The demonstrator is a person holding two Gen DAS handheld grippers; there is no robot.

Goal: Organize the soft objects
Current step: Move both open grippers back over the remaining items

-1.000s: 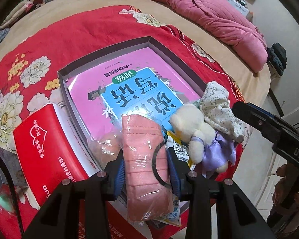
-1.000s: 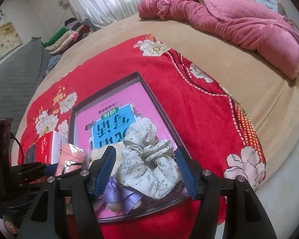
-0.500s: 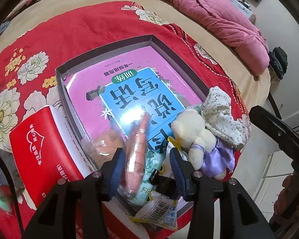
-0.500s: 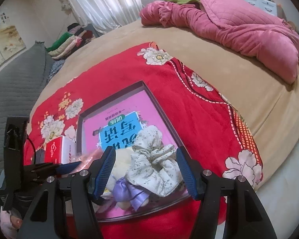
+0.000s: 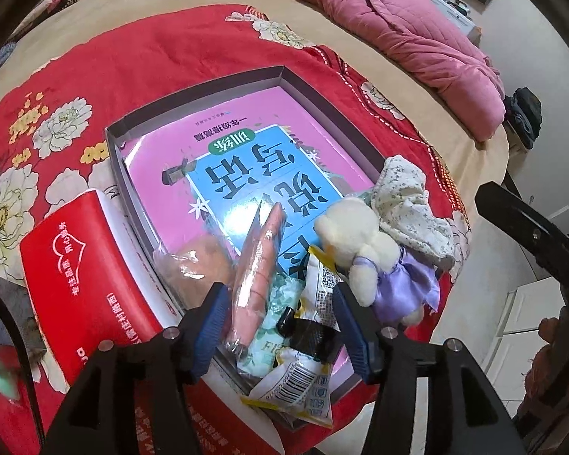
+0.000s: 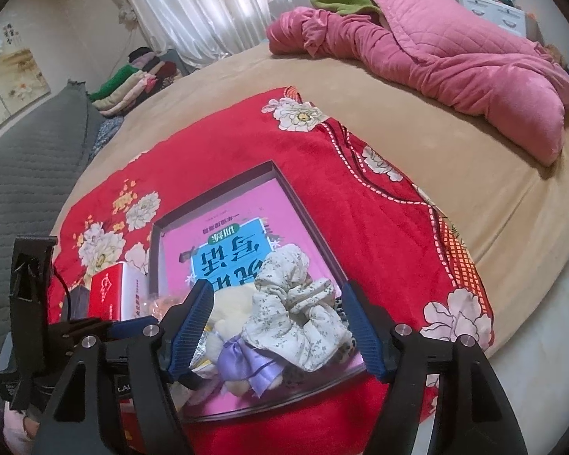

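Two sets of released jaws, only left view showing pink bagged cloth between widening blue pads.

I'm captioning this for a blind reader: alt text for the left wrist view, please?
The left gripper, its jaws just opened, hovers over a wrapped pink cloth in a shallow box beside a plush bear, on a red floral blanket.
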